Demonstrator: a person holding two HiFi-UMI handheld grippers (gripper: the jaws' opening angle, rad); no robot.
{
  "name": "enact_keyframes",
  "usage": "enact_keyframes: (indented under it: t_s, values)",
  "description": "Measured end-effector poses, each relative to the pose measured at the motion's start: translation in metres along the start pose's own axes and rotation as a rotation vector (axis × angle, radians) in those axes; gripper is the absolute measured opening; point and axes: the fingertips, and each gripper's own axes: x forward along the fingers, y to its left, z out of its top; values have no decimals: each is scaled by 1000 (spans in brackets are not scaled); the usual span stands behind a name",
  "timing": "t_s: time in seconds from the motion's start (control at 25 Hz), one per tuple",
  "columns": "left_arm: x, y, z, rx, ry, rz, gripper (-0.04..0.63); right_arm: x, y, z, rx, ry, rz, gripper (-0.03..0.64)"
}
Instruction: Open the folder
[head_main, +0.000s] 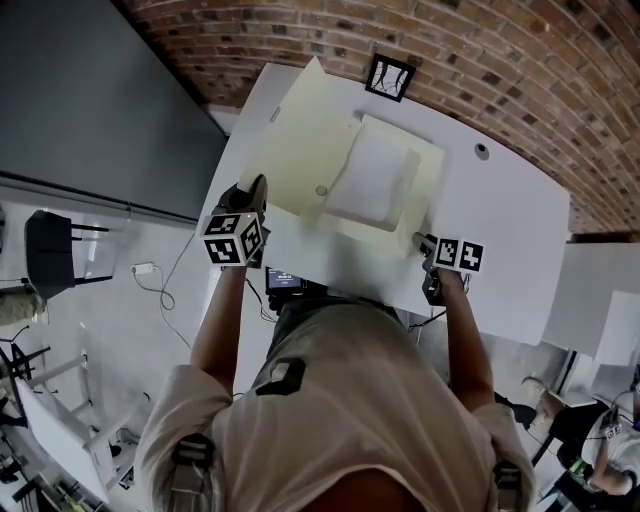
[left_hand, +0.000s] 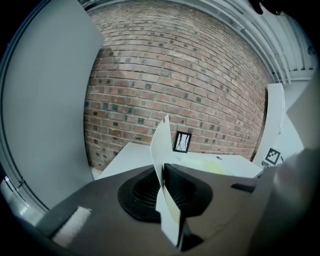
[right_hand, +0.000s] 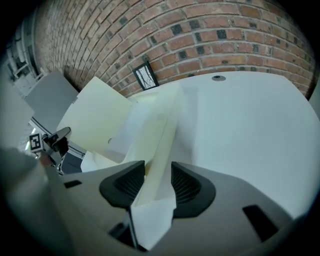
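On the white surface (head_main: 510, 230), left gripper (head_main: 258, 188) and right gripper (head_main: 419, 239) jaws clamped opposite edges of the folder (head_main: 300, 150), seemingly light, bendy card.

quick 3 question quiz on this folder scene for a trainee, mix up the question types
1. True or false: the left gripper is shut on the open cover of the pale yellow card folder.
2. What does the right gripper clamp? A) the folder's right side B) a pen C) nothing
3. Fill in: the wall behind the white table is made of ____.
Key: 1 true; 2 A; 3 brick.
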Motion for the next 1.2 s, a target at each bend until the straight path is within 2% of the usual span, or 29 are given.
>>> enact_keyframes:
  t_s: [0.36,0.64,1.2]
  values:
    - [-8,33,-22,-112,5,-9,18,0,1,0,4,-27,-80,150]
    - [-18,53,-41,-187,14,26,18,0,3,-2,-3,-14,-116,149]
    - [-34,47,-63,-178,67,179,20,-8,-8,-8,-38,7,-39,150]
